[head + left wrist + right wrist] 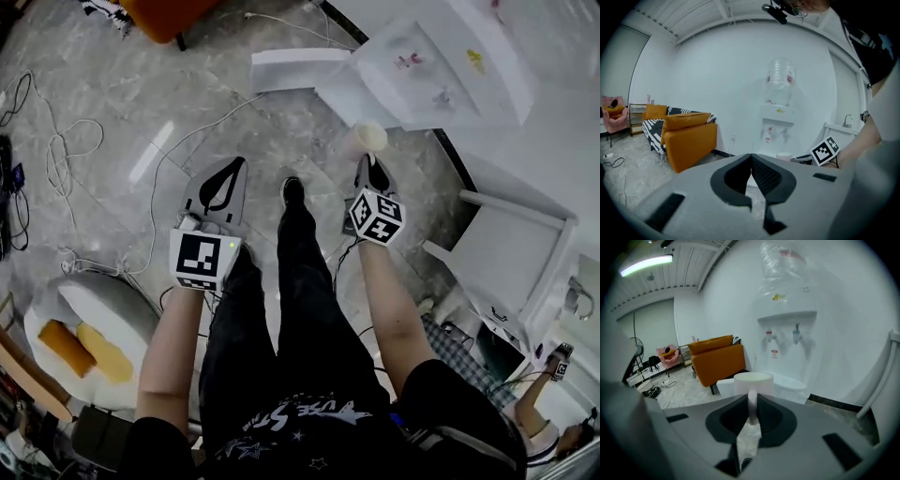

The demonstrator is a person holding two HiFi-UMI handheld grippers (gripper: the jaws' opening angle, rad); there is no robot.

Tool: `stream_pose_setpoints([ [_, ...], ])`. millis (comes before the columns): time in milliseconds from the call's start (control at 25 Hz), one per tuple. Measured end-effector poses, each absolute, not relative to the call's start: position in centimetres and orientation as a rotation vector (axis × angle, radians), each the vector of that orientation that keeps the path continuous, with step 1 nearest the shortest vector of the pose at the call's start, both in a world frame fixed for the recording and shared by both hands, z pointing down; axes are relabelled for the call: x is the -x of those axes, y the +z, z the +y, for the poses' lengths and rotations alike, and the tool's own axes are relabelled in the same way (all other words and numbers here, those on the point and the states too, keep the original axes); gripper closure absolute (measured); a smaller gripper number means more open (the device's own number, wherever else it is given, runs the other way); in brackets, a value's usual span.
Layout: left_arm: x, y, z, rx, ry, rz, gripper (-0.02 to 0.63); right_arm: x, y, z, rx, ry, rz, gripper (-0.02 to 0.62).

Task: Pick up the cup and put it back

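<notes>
The cup (753, 380) is white and it is up in the air. It does not stand on anything. The right claw (752, 398) holds it by its thin handle (752, 416). The two jaws are clenched on the handle from both sides. The round body of the cup sits upright just past the jaw tips.

In the head view the cup hangs over the floor (131, 103), out in front of the person's feet. It is near the white water dispenser (441, 66) but does not touch it.

The left claw (751, 157) has nothing in it. Its jaws are pressed together at the tips. It is held out on the person's left side, well apart from the cup. An orange sofa (689, 136) stands by the wall further back.

I think the picking up is done, and the step in hand is putting the cup back. The views do not show for sure where the cup stood. The little tray (790, 382) under the dispenser's taps looks like a likely spot.

The next move should be to carry the cup level to its spot and lower it until its bottom sits flat. Only then should the jaws let go and pull straight back, so the handle does not catch. The cup is held by the handle alone, so it could swing or tip if it is moved fast.
</notes>
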State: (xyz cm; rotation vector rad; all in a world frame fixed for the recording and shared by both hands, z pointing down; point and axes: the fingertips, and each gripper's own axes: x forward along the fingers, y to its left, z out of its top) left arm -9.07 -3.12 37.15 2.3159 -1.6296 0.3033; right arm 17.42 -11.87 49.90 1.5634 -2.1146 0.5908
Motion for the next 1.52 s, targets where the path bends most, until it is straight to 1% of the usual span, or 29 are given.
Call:
stream_pose_setpoints([
  [360, 7.0, 53.8, -11.3, -2.267, 0.341, -1.573, 0.597, -19.7, 66.0, -20.7, -1.582, 0.645, -2.049, 0.552],
  [520, 6.3, 60.2, -14.1, -2.250, 0.287, -1.538, 0.597, -22.0, 72.4, -24.7, -1.635, 0.631, -2.016, 0.552],
  [800, 4.9, 70.3, -19.3, -2.238, 0.218, -1.541, 0.597, -24.1, 82.8, -33.0, -1.665, 0.585, -2.024, 0.552],
  [1000, 3.6, 75.7, -23.8, -2.283, 0.176, -1.548, 0.597, -26.5, 87.3, -38.7, -1.783, 0.571, -2.003, 0.552],
  [1200, 2.9, 79.5, -26.1, -2.271, 0.140, -1.557, 0.597, -28.1, 90.5, -41.3, -1.876, 0.560, -1.989, 0.551],
  [1360, 2.6, 81.5, -26.5, -2.249, 0.142, -1.540, 0.597, -28.3, 90.9, -42.4, -1.917, 0.503, -2.012, 0.550],
  [1520, 2.4, 82.2, -26.0, -2.255, 0.144, -1.537, 0.597, -27.8, 92.4, -41.9, -1.901, 0.538, -1.992, 0.546],
])
